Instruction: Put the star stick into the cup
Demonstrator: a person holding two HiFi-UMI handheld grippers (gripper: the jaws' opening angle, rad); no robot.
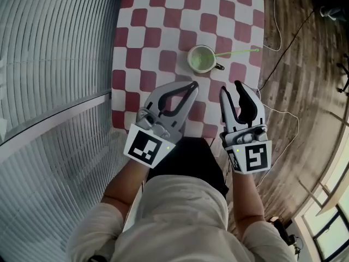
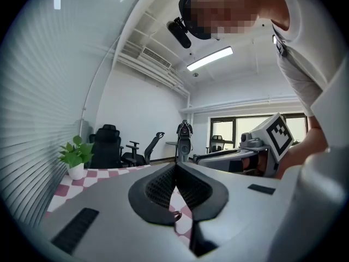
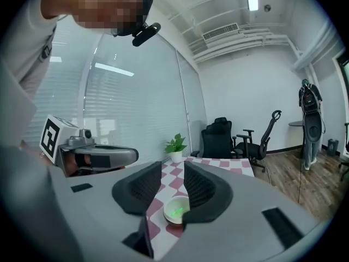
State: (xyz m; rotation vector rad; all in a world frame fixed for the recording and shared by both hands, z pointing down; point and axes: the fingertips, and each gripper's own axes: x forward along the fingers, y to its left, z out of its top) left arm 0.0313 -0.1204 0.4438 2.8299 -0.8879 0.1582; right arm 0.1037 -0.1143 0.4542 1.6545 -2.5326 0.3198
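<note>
Both grippers hover over the near edge of the checkered table (image 1: 163, 15). My left gripper (image 1: 192, 84) has jaws together, empty; my right gripper (image 1: 230, 87) shows a narrow gap, empty. The cup (image 1: 203, 58) stands near the right edge, and the star stick (image 1: 240, 52) lies beside it.

- table (image 1: 158, 31): smooth red-and-white check top with a slight sheen; cloth or print, cannot tell
- cup (image 1: 203, 58): glossy, glazed like ceramic, pale green inside
- stick (image 1: 240, 52): thin, smooth, looks like green plastic
- left gripper (image 1: 193, 85) and right gripper (image 1: 230, 87): matt grey plastic shells
- pads (image 3: 199, 187): black, finely ribbed, dull and rubbery
- floor (image 1: 305, 81): grained wood planks, satin finish
- wall (image 1: 54, 53): shiny glass over fine horizontal slats
- shirt (image 1: 180, 217): soft pale cloth, matt
</note>
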